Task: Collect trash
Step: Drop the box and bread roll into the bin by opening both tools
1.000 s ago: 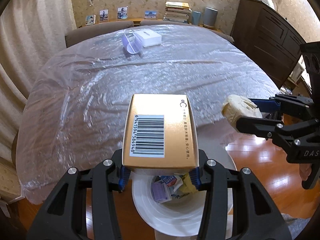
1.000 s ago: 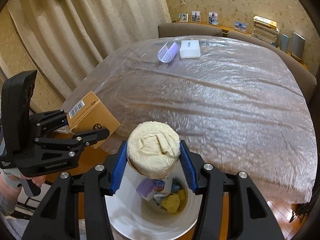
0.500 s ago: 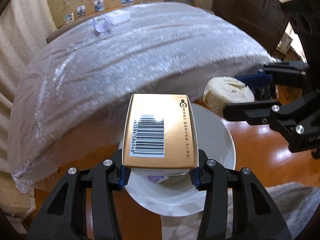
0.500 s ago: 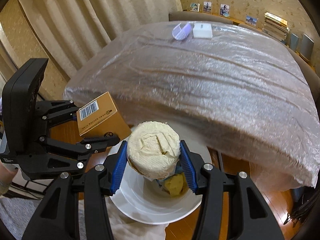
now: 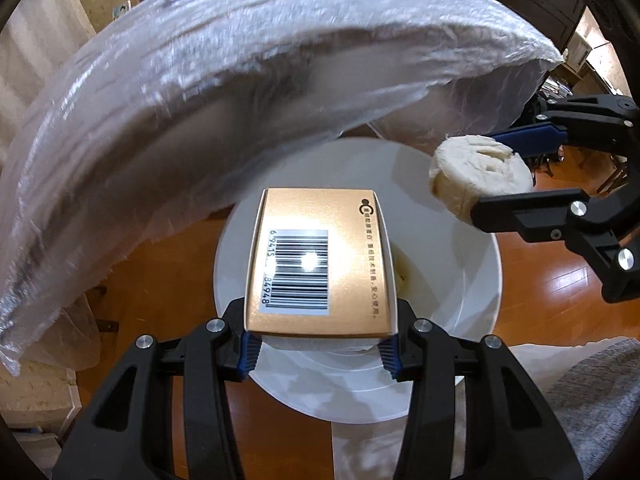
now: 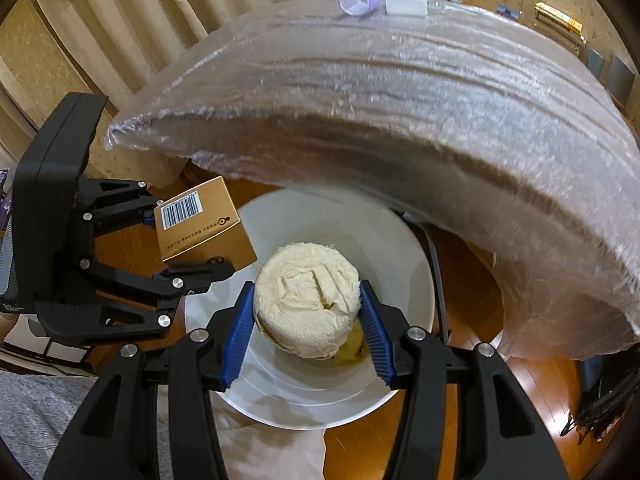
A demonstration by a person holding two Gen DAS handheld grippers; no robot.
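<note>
Right wrist: plastic-covered table (image 6: 400, 100) edge overhangs white bin (image 6: 416, 280), prob. clearing it.

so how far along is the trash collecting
Done: some trash already lies in the white bin. In hand: left gripper holds the gold box, right gripper the paper wad, both over the bin. Left: release them.

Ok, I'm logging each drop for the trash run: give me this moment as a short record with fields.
left tongs: shut on gold barcode box
right tongs: shut on cream crumpled wad
bin: white bucket, directly below both items
bin contents: some yellowish trash, mostly hidden
table: plastic-covered table, beyond the bucket
drop status: neither item released yet
</note>
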